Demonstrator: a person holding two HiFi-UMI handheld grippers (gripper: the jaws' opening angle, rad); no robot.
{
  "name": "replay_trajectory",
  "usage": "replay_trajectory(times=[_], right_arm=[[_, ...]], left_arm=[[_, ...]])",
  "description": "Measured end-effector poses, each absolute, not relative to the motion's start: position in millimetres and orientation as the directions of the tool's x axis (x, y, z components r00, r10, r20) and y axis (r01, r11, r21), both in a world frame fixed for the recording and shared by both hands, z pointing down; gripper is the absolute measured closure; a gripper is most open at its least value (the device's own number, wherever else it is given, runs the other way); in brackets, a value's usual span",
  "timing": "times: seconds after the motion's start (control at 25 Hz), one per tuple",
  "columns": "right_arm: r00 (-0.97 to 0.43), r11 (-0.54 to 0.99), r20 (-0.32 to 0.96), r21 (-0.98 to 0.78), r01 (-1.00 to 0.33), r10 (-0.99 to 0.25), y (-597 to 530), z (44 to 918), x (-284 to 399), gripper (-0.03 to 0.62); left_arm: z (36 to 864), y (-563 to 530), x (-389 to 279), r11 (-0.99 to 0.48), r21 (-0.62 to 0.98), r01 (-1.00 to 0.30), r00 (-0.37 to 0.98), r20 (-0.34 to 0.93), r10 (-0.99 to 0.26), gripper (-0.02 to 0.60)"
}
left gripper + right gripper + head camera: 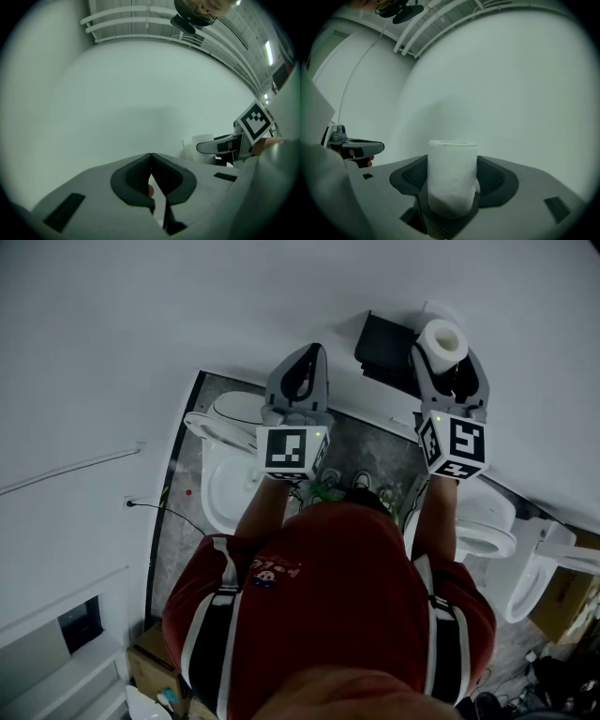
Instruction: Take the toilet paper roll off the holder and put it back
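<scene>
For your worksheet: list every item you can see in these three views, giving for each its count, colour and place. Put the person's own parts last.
toilet paper roll: one, white, between the right gripper's jaws, in front of the holder
holder: one, black, on the white wall
toilets: at least two, white, on the grey floor along the wall
cardboard box: one, brown, lower left of the head view
shirt: one, red with black and white stripes, on the person
left gripper: one, grey, jaws together, empty
right gripper: one, grey, jaws closed on the roll
</scene>
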State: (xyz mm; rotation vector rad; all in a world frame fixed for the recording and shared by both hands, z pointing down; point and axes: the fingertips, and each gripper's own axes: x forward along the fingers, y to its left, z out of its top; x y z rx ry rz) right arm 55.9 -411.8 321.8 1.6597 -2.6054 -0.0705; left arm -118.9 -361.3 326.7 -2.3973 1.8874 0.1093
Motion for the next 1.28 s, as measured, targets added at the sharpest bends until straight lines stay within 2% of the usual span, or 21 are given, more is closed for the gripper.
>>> replay_trajectory(times=[0.64, 1.28], right_arm=[[-0.377, 0.369, -0.079, 0.097, -0.924, -0.923, -385, 287, 58, 0.272], [-0.229, 0.219, -0.11, 0.095, -0.971, -0.967, -327, 282, 107, 0.272]], left_arm=[[316, -344, -126, -0.25, -0.012, -0.968, 0.249, -0.151, -0.957, 0.563], [313, -316, -95, -0.357, -0.006, -0.934, 0.353, -0.169, -0.92, 0.563]])
